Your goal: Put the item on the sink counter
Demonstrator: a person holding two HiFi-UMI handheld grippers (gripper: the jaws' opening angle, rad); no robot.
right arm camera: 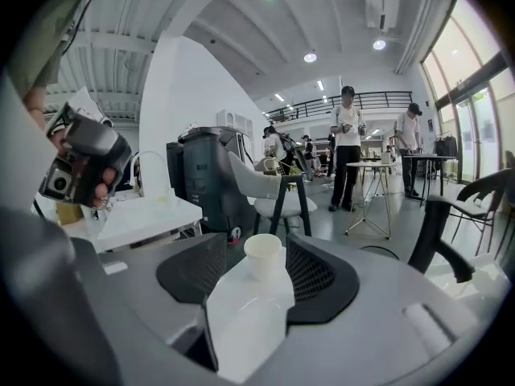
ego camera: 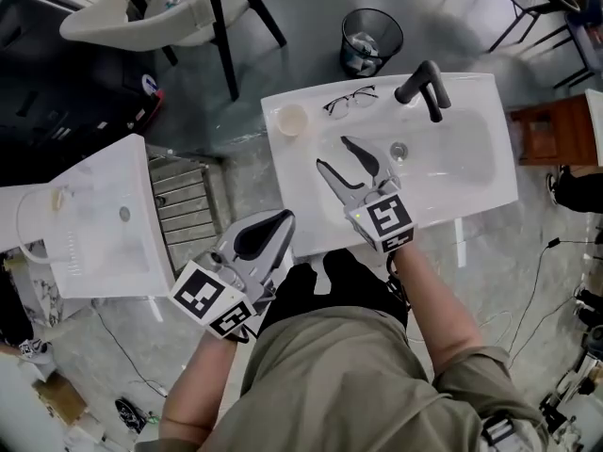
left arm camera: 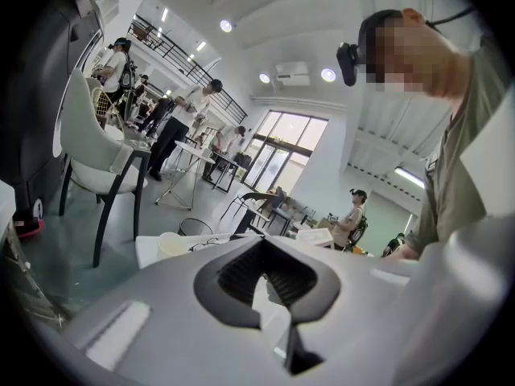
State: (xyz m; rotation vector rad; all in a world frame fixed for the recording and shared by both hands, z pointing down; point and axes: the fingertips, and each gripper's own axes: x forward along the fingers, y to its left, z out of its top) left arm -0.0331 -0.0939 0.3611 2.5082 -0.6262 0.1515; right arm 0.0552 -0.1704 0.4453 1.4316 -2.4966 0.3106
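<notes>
A small pale paper cup [ego camera: 292, 119] stands upright on the far left corner of the white rectangular sink counter [ego camera: 490, 201], free of both grippers. Just to its right on the same far ledge lie thin dark-framed glasses [ego camera: 350, 100], and further right stands a black faucet [ego camera: 424, 88] leaning over the basin.

The right gripper [ego camera: 333, 153] hangs over the near left part of the basin with its jaws apart and nothing held. It points toward the cup, and the tips stop short of it. In the right gripper view the cup [right arm camera: 264, 256] shows in line between the spread dark pads [right arm camera: 318, 276].

The left gripper [ego camera: 264, 238] is nearer the person, left of the sink and off the counter, its jaws closed together on nothing.

A black mesh waste basket [ego camera: 370, 38] sits on the floor beyond the sink.
</notes>
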